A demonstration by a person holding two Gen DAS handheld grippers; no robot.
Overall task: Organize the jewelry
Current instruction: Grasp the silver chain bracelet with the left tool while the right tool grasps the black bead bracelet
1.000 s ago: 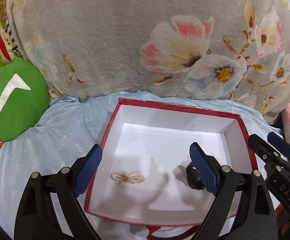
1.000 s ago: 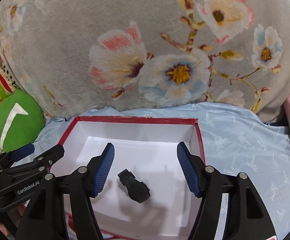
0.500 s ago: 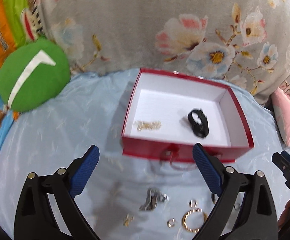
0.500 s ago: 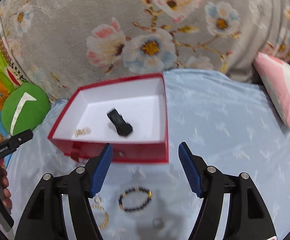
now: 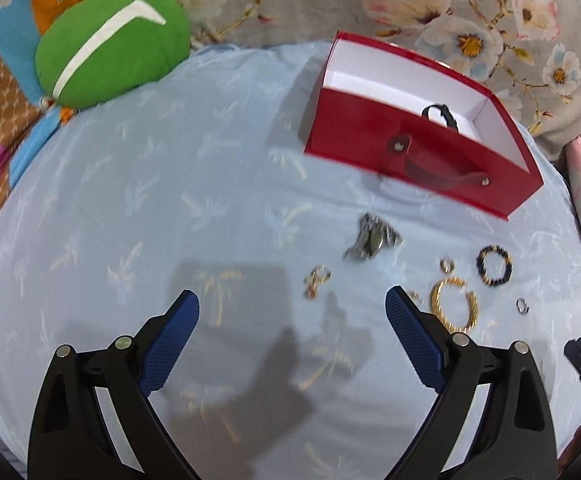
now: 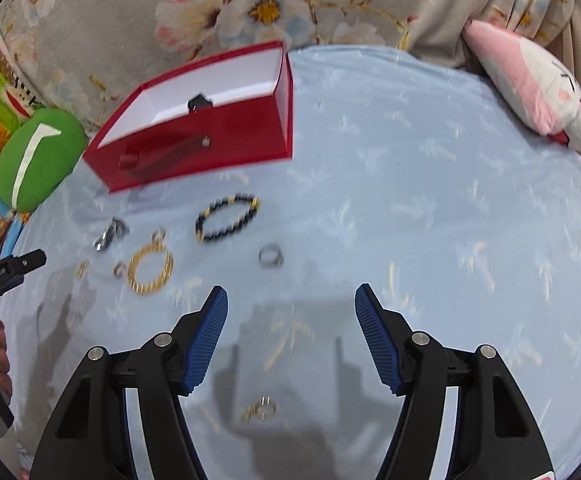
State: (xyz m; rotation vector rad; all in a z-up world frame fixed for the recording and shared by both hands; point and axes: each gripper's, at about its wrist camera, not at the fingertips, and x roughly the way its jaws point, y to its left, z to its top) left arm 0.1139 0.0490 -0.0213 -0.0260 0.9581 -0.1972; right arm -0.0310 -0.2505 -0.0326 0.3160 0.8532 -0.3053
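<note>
Two claws hang over a pale blue bed sheet (image 6: pixel 410 152), both pointed down at it, both holding nothing. Landmark for all places: the red box (image 5: pixel 418 148).

Beyond the red box – a grey floral blanket (image 5: pixel 330 0). Far to its left, a green cushion (image 5: pixel 110 44); well off to its right in the right wrist view, a pink and white pillow (image 6: pixel 530 88).

Red box: open top, white inside, dark strap handle on its near wall. A black band (image 5: pixel 442 114) lies inside, partly hidden by that wall.

Left claw (image 5: pixel 292 316): jaws wide apart, only sheet between them, well in front of the red box. Right claw (image 6: pixel 291 308): jaws stand open and empty, having just closed a little – only sheet between them, in front of the red box and to its right.

Loose pieces on the sheet, all in front of the red box:
- gold chain bracelet (image 6: pixel 150 268), near the left claw's right finger
- black and gold bead bracelet (image 6: pixel 226 218), right of the gold one
- silver metal piece (image 5: pixel 370 236), nearest the box front; blurred
- silver ring (image 6: pixel 271 257)
- small gold ring (image 5: pixel 447 265)
- small gold piece (image 5: pixel 316 278), shape unclear
- small gold piece (image 6: pixel 260 408), farthest from the box, low between the right claw's arms
</note>
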